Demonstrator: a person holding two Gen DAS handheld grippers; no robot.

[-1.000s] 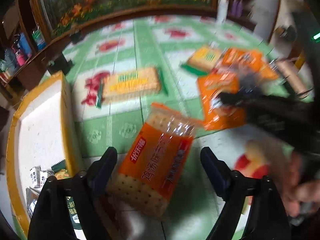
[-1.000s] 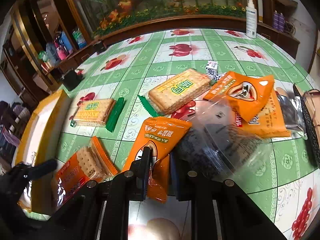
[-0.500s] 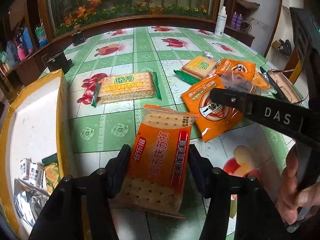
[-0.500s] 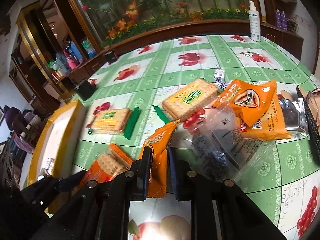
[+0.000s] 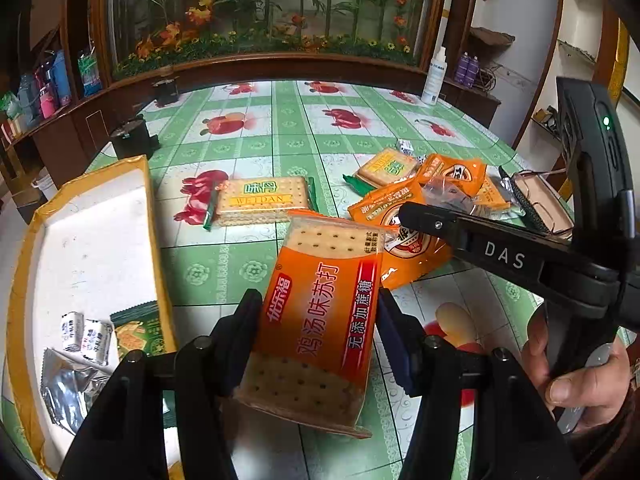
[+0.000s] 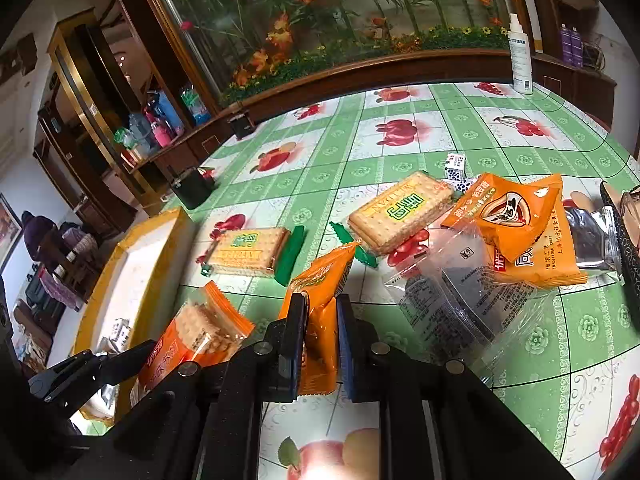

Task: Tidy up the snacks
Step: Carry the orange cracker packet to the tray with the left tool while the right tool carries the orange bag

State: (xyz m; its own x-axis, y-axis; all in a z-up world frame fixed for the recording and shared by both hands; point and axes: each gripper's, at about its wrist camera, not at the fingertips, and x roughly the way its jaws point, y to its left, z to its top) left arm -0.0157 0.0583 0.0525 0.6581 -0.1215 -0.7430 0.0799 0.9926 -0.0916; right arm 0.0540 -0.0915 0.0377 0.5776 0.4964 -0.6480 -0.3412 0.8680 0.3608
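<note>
My left gripper (image 5: 318, 304) is shut on an orange soda-cracker pack (image 5: 320, 264) and holds it tilted above the fruit-print tablecloth. The pack also shows at the lower left of the right wrist view (image 6: 196, 336). Right of it, my right gripper (image 6: 320, 308) is shut on the near end of an orange snack bag (image 6: 320, 276), whose far end sticks up. In the left wrist view that gripper (image 5: 412, 216) reaches in from the right onto the same bag (image 5: 416, 252), with a hand on its handle. A yellow-rimmed white box (image 5: 84, 240) stands at the left.
Two yellow-green biscuit packs (image 5: 262, 200) (image 5: 388, 168) lie on the table, with more orange bags (image 6: 516, 216), a clear bag of dark contents (image 6: 452, 296) and a silver packet (image 6: 592, 240) at the right. The box holds small white packets (image 5: 86, 334), a green pack and a silver wrapper.
My left jaws have closed on the cracker pack and lifted it off the cloth. My right gripper stays shut on the orange bag, whose far end has tipped upward.
</note>
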